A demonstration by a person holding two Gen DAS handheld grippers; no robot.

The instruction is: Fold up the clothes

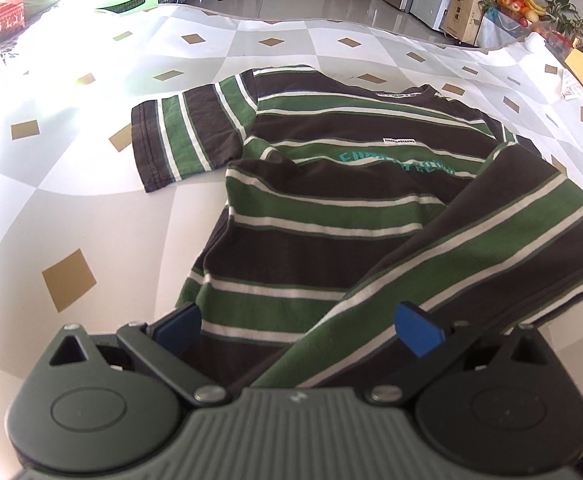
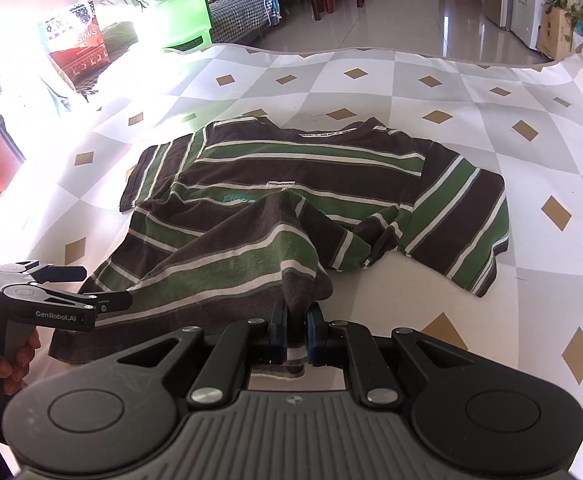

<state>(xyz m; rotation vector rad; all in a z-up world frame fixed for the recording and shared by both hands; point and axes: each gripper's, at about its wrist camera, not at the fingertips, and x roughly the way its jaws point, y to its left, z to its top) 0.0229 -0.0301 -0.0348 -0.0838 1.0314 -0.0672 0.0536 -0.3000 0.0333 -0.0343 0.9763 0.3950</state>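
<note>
**Striped cotton, hem lifted at the right corner**

Checked cloth [image 2: 471, 92], grey and white with tan diamonds, covers the whole work surface; I see it running out to a wavy far edge in both wrist views.

On it lies the T-shirt [image 2: 311, 168], dark brown with green and white stripes, collar away from me, chest side up with teal lettering and a small white label. Both sleeves lie flat on the cloth. The lower body of the shirt is pulled up off the cloth into a peaked fold that drapes back over the chest print.

My right gripper [image 2: 296, 330] has its blue pads pressed nearly together on the bottom hem; a tuck of striped fabric shows pinched between them, and the raised fold hangs from that grip.

My left gripper [image 1: 297, 326] stands wide apart. In its own view the lifted hem crosses the gap between the blue pads [image 1: 417, 330], over the right one, and neither pad presses on it. From the right wrist I see the same tool side-on at the shirt's left lower edge, with a hand [image 2: 15, 360] around its handle.
</note>
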